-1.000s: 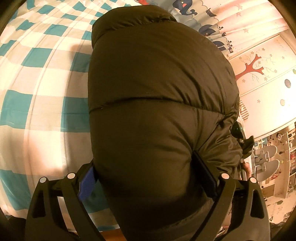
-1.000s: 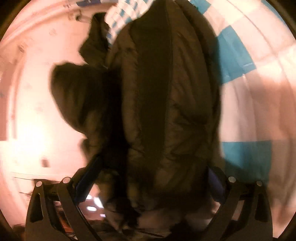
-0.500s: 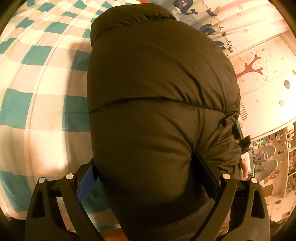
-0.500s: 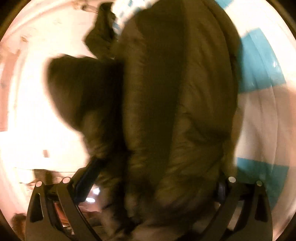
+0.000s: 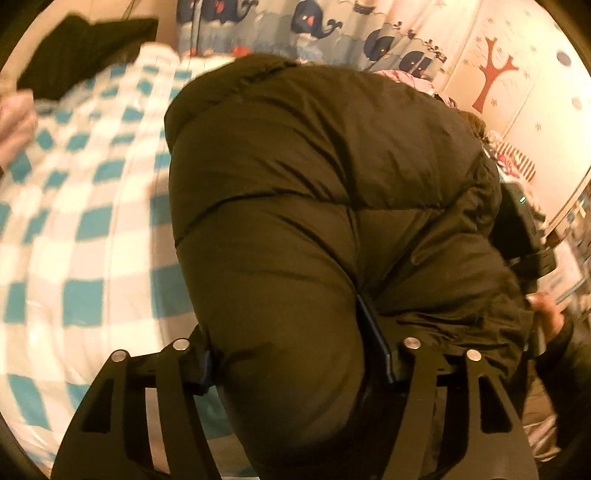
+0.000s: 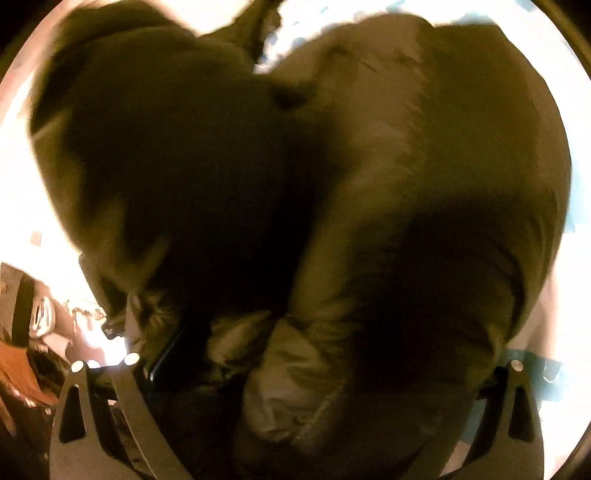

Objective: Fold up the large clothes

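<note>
A dark olive puffer jacket (image 5: 314, 192) lies on a bed with a teal-and-white checked sheet (image 5: 81, 221). My left gripper (image 5: 291, 354) is shut on a thick fold of the jacket's near edge, and padding bulges between its fingers. In the right wrist view the jacket (image 6: 424, 184) fills nearly the whole blurred frame. My right gripper (image 6: 321, 369) is shut on bunched jacket fabric, with a dark lobe of the jacket (image 6: 166, 147) hanging to the left. The right gripper's body shows at the left wrist view's right edge (image 5: 524, 236).
A whale-print curtain (image 5: 332, 33) hangs behind the bed. A wall with a red tree decal (image 5: 495, 70) is at the right. A dark garment (image 5: 85, 48) lies at the bed's far left corner. Cluttered shelves (image 5: 572, 236) stand at the right.
Both grippers have lifted and swung with the jacket. The left view now looks farther up the bed to the curtain. The right view has closed in on the jacket and is more blurred.
</note>
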A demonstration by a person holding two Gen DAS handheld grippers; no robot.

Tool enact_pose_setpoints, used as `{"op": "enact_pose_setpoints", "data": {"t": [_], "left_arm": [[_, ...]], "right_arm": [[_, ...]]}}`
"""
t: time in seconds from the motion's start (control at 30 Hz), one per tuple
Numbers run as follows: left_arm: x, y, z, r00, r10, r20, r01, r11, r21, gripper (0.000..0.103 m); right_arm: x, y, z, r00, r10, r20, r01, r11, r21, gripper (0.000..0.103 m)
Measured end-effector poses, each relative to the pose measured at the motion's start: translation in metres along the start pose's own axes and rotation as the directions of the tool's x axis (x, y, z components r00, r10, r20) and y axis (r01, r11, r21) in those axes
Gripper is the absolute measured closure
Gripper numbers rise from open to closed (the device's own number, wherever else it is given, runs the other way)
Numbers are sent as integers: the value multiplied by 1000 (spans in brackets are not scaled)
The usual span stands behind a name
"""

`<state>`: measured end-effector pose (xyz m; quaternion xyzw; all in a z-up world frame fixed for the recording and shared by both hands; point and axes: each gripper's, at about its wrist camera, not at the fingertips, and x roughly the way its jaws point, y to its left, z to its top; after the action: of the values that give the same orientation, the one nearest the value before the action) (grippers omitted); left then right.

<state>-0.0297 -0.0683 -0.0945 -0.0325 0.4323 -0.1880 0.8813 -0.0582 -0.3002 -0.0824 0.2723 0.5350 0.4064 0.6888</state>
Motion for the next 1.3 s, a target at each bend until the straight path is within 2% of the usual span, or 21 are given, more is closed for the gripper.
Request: {"op": "enact_pose_setpoints", "data": {"t": [0.07,0.23,0.43,0.5,0.57,0.63,0.7,0.8,0.87,0.93,1.0,1.07,1.13,1.17,1.2,1.23,1.3], "left_arm": [[-9,-10,1,999,43,31,-44,998,45,45],[-32,-14,6,991,105,86,-112,990,83,45],[-54,2,5,976,182,123,-191,979,66,46],[-56,15,6,974,197,116,-202,979,38,46],[-49,30,6,978,195,78,-197,980,10,45],[-32,58,2,989,151,3,-150,987,-65,39],[-24,86,-5,997,59,-50,-66,984,-167,35],[-38,113,-11,997,-70,-39,59,969,-241,31],[-46,129,-12,992,-123,-16,113,953,-281,27],[-48,145,-9,987,-161,-6,150,934,-323,20],[-43,156,-5,982,-189,-2,177,921,-348,18],[-27,164,0,977,-211,-23,188,912,-364,14],[-8,161,1,968,-242,-65,201,903,-379,11],[-1,157,1,965,-248,-84,202,908,-367,10],[0,155,1,966,-241,-93,195,916,-352,10],[-3,154,0,966,-241,-95,196,920,-338,10],[-5,159,-2,961,-265,-81,221,910,-351,10]], "right_arm": [[1,10,2,1000,13,16,-13,999,-31,6],[17,24,14,997,65,38,-62,996,-68,6],[43,44,43,992,118,39,-112,986,-125,6],[61,50,54,992,123,21,-119,984,-130,6],[72,37,64,995,97,-21,-98,990,-102,6],[89,23,71,997,34,-74,-37,998,-49,6],[94,10,72,994,-5,-109,5,1000,-5,6],[85,8,77,993,-13,-117,16,999,29,6],[76,13,82,994,14,-108,-8,998,59,6],[69,16,92,994,41,-100,-33,996,84,6],[70,22,108,994,36,-101,-25,994,102,6],[86,32,110,989,-30,-148,44,995,90,6],[120,38,106,956,-168,-241,190,979,70,6],[132,34,106,937,-203,-284,232,970,73,6],[138,31,106,926,-221,-307,254,965,71,6],[138,29,107,924,-225,-310,259,963,74,6],[132,28,108,928,-224,-297,262,960,95,6]]}}
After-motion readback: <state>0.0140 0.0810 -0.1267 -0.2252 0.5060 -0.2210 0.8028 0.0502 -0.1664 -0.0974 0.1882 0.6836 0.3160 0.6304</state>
